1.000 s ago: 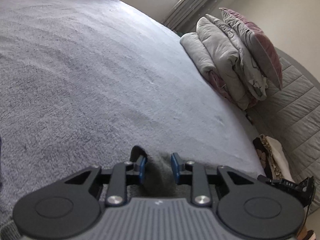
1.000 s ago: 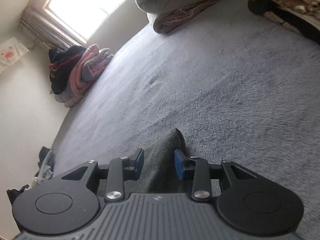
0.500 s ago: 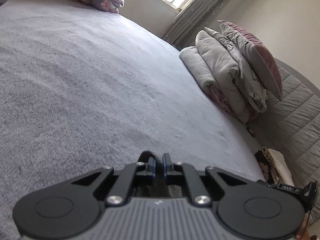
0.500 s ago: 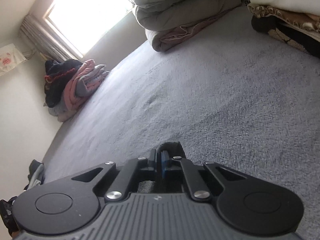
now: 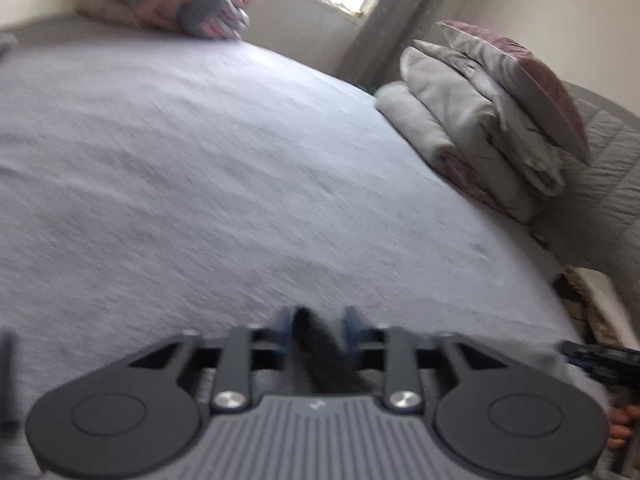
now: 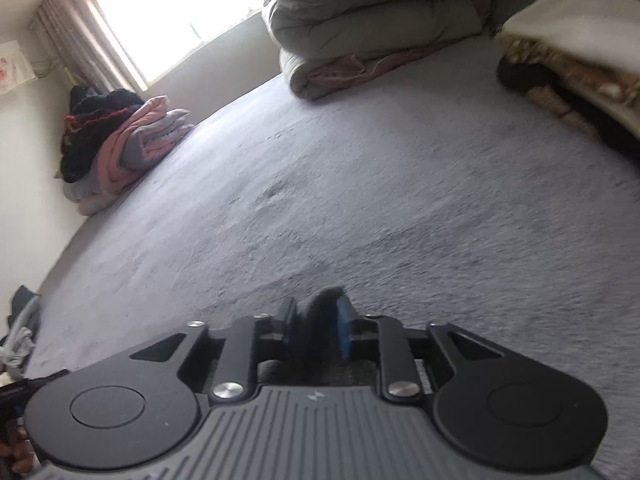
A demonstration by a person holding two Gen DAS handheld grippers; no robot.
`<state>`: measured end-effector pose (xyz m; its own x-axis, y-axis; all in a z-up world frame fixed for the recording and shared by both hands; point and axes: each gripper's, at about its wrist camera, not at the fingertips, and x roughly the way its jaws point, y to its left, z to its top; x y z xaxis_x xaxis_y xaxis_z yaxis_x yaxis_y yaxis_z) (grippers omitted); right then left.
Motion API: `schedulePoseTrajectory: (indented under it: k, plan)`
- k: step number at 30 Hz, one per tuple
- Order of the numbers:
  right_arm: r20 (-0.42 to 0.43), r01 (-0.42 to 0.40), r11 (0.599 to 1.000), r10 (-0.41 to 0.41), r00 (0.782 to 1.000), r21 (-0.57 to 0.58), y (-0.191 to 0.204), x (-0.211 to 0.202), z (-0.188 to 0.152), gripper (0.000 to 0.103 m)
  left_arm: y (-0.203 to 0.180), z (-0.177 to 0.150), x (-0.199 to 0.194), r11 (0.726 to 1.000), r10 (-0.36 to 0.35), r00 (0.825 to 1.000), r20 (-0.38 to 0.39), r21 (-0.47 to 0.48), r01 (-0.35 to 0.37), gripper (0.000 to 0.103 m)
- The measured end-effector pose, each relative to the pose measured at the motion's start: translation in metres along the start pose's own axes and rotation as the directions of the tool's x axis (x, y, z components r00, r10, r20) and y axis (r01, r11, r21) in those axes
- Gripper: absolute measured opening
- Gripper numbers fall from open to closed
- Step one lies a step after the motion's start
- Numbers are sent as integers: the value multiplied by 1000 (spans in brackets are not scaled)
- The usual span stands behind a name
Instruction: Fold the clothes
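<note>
A dark grey garment (image 5: 328, 364) lies between the fingers of my left gripper (image 5: 318, 330); the blue pads stand apart with the cloth loose between them, so it is open. In the right wrist view my right gripper (image 6: 318, 328) has its pads partly apart around a bunched edge of the same dark garment (image 6: 320, 308), which touches the right pad; the grip is unclear. Most of the garment is hidden under both grippers. Both hover just over the grey bed cover (image 5: 200, 180).
A pile of pink, grey and dark clothes (image 6: 116, 148) sits at the far bed corner by the window. Folded grey quilts and a pillow (image 5: 488, 128) stack by the headboard. A brown and cream blanket (image 6: 572, 72) lies at the right.
Both grippers, shut tight on the dark garment half a second ago, have opened their pads. Both views tilted up and the frames are blurred by motion.
</note>
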<state>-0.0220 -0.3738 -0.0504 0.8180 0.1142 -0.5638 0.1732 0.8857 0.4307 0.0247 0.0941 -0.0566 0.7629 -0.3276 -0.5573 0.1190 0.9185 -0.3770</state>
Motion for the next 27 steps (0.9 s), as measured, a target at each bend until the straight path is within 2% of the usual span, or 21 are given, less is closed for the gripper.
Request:
schedulePoseTrajectory:
  k: [2,5,9,14,17,19,27]
  plan:
    - [47,57,998,-55,997,-33,6,-11,-1,30,-5,3,-9,998,36,998,44,47,-38,45]
    - [115,113,985,-98,988,-129,27,-17,-6,31,-22,4,-12,995,3,998,62,96,-9,45]
    - [96,69,957,-44,994,-282,71,-1,-20,31,-59,-5,-3,974,-57,998,37,221,48,45]
    - [25,14,903,-3,1000,-429,114,27,-38,31,-88,-22,19,936,-63,998,-17,345,65,45]
    - [7,23,885,-22,1000,-464,115,35,-39,31,-87,-32,28,914,-40,999,-24,404,47,46]
    - [0,29,878,-34,999,-477,110,39,-39,34,-82,-32,27,911,-47,999,-21,410,51,47]
    - [9,56,909,-57,998,-412,62,22,-20,35,-61,-28,15,902,-42,999,-8,429,42,47]
